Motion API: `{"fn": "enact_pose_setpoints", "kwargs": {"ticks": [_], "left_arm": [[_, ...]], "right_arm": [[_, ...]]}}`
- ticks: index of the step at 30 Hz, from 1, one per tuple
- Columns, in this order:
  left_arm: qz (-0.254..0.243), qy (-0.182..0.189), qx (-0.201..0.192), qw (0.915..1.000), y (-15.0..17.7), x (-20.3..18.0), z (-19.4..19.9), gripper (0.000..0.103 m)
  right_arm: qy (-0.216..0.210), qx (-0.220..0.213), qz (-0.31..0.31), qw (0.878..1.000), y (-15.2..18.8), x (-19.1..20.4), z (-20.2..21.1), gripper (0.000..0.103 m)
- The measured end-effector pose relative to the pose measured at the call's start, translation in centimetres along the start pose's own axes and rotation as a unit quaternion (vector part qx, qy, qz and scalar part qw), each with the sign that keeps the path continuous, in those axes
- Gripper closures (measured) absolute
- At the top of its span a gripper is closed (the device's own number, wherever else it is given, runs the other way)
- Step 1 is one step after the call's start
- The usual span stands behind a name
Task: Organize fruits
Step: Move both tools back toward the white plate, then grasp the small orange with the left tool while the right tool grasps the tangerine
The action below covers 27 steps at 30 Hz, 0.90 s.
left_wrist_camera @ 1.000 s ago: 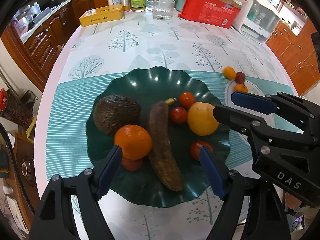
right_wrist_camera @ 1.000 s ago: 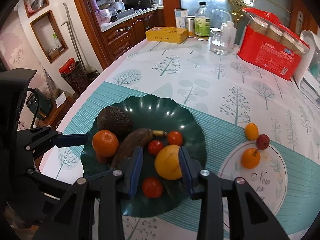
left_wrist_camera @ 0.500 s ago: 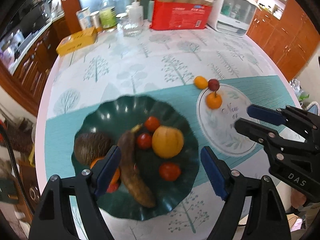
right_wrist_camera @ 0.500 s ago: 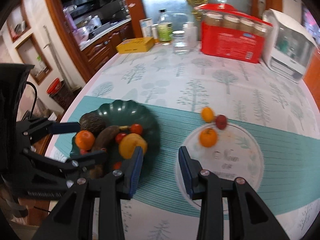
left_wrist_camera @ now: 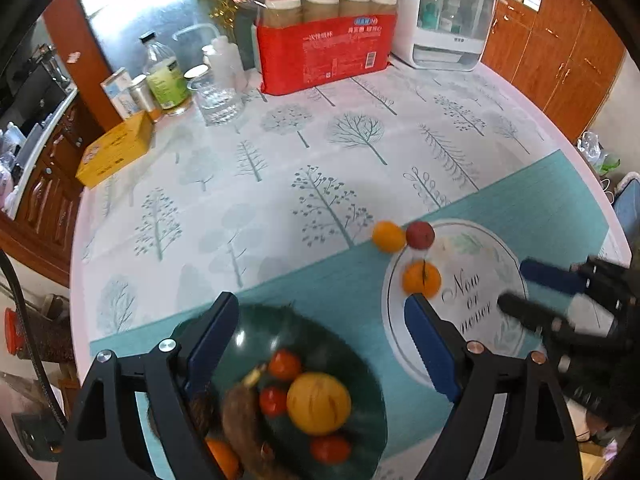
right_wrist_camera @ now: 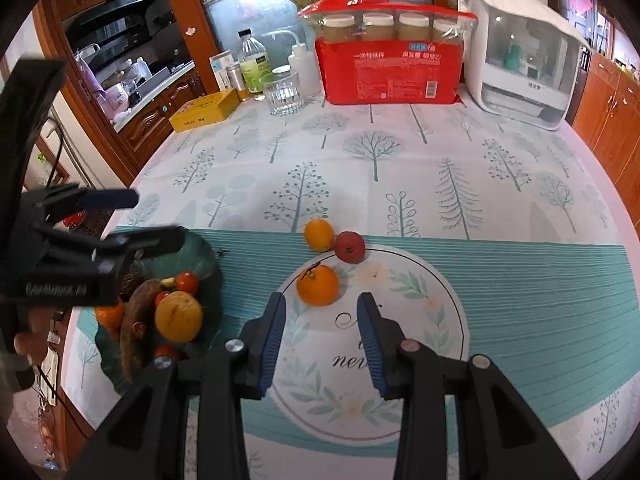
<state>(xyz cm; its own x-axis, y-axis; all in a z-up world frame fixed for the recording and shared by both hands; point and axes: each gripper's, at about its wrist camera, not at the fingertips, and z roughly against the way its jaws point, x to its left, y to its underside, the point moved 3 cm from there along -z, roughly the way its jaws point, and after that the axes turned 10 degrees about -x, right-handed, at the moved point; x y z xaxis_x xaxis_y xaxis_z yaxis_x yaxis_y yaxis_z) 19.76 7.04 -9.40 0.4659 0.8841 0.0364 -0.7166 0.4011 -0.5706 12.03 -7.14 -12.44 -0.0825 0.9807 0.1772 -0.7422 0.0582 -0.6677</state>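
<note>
left gripper (left_wrist_camera: 320, 328): jaws spread, just been widening, empty
right gripper (right_wrist_camera: 322, 330): jaws apart, empty
tangerine (right_wrist_camera: 317, 285): 12 o'clock of right gripper

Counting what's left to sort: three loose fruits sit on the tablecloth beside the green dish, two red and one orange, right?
Not quite: the three loose fruits beside the green dish are two orange and one red, as the right wrist view shows.

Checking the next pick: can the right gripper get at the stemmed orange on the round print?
Probably yes. The right gripper is open and empty, with the stemmed orange just ahead of its fingers. Nothing lies between them; the red fruit sits farther back.
</note>
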Motion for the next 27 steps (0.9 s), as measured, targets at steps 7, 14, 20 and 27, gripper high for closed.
{"fn": "enact_pose_setpoints", "kwargs": {"ticks": [7,14,20,27], "left_arm": [[-0.009,0.016,0.044,0.9989,-1.6,-0.1,-6.2,0.019],[0.001,0.049,0.071,0.9963,-2.0,-1.3,-9.6,0.019],[-0.008,0.059,0.079,0.9951,-2.4,-3.0,-11.5,0.019],[-0.007,0.066,0.09,0.9938,-2.2,-3.9,-13.1,0.02]], "right_arm": [[-0.026,0.035,-0.012,0.999,1.0,-0.1,-4.7,0.066],[-0.033,0.056,-0.006,0.998,1.9,0.2,-8.4,0.065],[-0.043,0.039,-0.002,0.998,1.6,0.0,-9.1,0.063],[-0.053,0.046,0.006,0.997,1.7,0.0,-9.9,0.062]]}}
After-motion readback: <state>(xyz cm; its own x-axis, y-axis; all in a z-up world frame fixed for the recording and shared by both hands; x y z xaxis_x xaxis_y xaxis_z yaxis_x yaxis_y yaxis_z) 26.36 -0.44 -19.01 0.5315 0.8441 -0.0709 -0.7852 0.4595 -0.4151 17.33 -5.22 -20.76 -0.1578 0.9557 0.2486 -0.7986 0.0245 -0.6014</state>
